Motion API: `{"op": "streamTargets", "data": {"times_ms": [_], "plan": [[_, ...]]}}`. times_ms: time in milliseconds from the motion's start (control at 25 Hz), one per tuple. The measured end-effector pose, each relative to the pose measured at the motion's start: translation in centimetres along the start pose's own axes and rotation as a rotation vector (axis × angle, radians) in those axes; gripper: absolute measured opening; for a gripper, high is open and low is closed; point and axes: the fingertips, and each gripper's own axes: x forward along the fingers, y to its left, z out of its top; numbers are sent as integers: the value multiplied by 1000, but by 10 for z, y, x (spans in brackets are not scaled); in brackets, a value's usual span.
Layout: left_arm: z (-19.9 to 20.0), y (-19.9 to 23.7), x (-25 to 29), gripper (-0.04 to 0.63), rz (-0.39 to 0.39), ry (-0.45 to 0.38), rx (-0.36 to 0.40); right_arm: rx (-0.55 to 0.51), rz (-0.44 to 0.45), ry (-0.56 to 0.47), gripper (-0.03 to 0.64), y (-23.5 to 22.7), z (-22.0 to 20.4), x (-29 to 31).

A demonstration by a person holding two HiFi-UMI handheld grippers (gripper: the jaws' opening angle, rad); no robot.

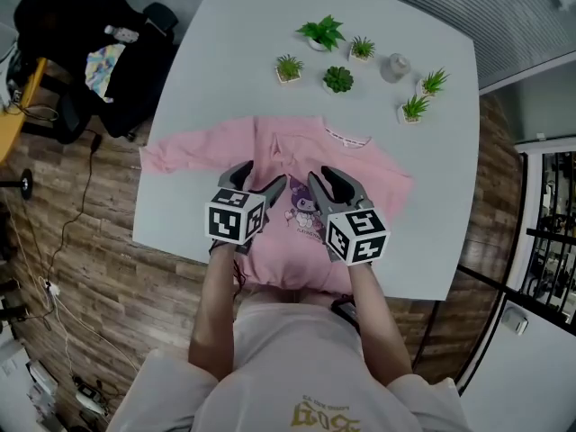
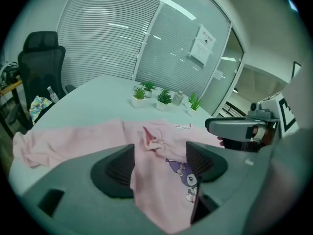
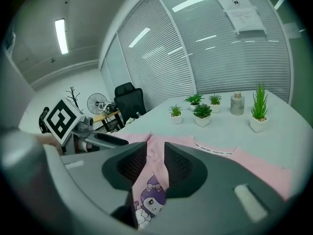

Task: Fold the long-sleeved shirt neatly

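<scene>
A pink long-sleeved shirt (image 1: 288,156) with a purple cartoon print (image 1: 306,212) lies face up on the pale table (image 1: 225,61). One sleeve (image 1: 184,156) stretches out to the left. A small ridge of cloth (image 2: 149,138) stands up near the chest. My left gripper (image 1: 261,180) hovers over the shirt's lower left part, jaws open and empty (image 2: 160,163). Just right of it, over the print, is my right gripper (image 1: 326,180). Its jaws stand narrowly apart (image 3: 155,163), with only the shirt below showing through the gap.
Several small potted plants (image 1: 338,79) and a grey bottle (image 1: 394,67) stand at the table's far side. A black office chair (image 1: 81,52) with clutter is at the left. The shirt's hem hangs over the table's near edge (image 1: 180,248), against the person's body.
</scene>
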Motion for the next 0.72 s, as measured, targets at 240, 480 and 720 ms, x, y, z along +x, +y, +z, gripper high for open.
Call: {"op": "streamTargets", "data": {"times_ms": [240, 480, 720], "plan": [[-11, -23, -15, 339, 38, -20, -39, -8, 37, -29, 129, 1, 1, -29], [-12, -35, -36, 339, 94, -58, -57, -4, 75, -46, 129, 6, -3, -54], [-12, -30, -69, 339, 161, -110, -79, -10, 129, -62, 130, 22, -3, -68]]}}
